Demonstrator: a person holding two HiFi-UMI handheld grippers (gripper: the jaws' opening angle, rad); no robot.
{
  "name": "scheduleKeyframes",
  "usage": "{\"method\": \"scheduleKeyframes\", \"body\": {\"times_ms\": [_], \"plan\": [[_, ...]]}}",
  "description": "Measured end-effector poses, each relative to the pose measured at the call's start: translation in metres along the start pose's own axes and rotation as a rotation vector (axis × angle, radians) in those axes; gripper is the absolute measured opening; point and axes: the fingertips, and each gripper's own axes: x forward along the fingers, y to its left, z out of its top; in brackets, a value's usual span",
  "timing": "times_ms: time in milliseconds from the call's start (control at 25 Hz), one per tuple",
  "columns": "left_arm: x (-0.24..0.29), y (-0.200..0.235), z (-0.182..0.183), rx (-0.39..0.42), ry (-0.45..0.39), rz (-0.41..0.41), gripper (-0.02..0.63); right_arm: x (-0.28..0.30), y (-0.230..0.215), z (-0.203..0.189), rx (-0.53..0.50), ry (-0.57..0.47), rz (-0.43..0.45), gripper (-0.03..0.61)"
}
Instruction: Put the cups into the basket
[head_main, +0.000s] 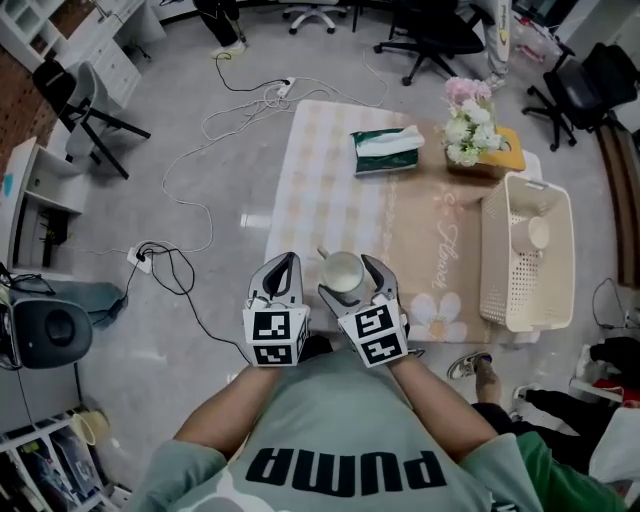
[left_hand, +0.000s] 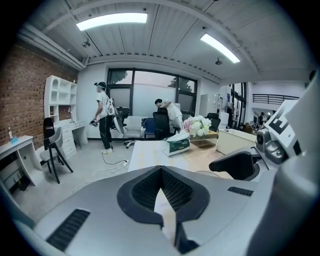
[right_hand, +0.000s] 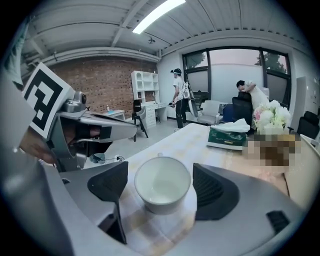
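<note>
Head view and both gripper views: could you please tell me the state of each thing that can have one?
Left gripper: shut, nothing between its jaws.
Right gripper: open, jaws either side of the cup, pads clear of it.
Cup: upright, empty, standing on the table.
Basket: upright, with what looks like a second cup inside.
Tissue box: open, a tissue sticking out.

One overhead, two low, table (head_main: 320, 180) shared
</note>
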Motion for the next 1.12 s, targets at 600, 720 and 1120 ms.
{"method": "scheduleKeyframes", "body": {"times_ms": [600, 720, 1120], "plan": [[0.028, -0.005, 0.002, 0.051, 0.032, -0.064, -0.002, 0.024, -0.003, -0.019, -0.033, 0.054, -0.012, 0.387], [0.031, -0.01, 0.005, 0.058, 0.031, -0.081, -0.002, 0.021, -0.004, -0.019, -0.03, 0.062, -0.008, 0.387], [0.042, -0.055, 0.022, 0.088, 0.01, -0.182, -0.002, -0.039, -0.041, 0.0, 0.119, -0.028, -0.128, 0.387]]}}
